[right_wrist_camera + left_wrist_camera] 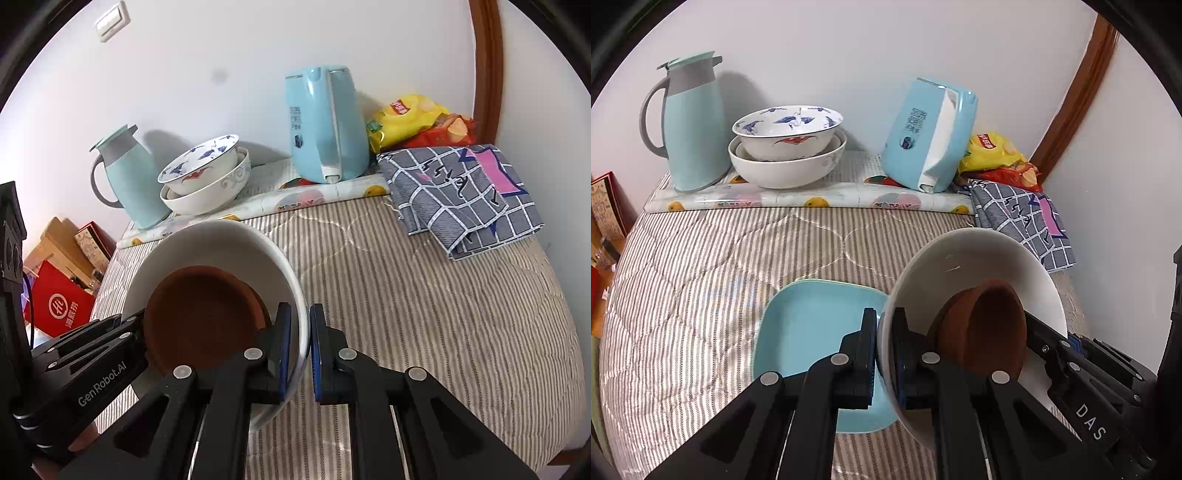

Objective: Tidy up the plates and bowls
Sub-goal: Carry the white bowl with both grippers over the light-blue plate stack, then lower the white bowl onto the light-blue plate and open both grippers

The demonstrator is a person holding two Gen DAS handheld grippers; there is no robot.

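While both grippers pinch the white bowl's (221,240) rim, it tips up with the brown bowl (203,310) inside. Left gripper (884,354) grips one side, right gripper (300,350) the other. Just beside it lies the blue plate (812,325); far behind sit stacked bowls (786,147).

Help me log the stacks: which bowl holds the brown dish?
The plain white bowl gripped by both grippers; the two stacked bowls by the thermos hold none.

Left claw (884,354), right claw (300,354) — both clamped.
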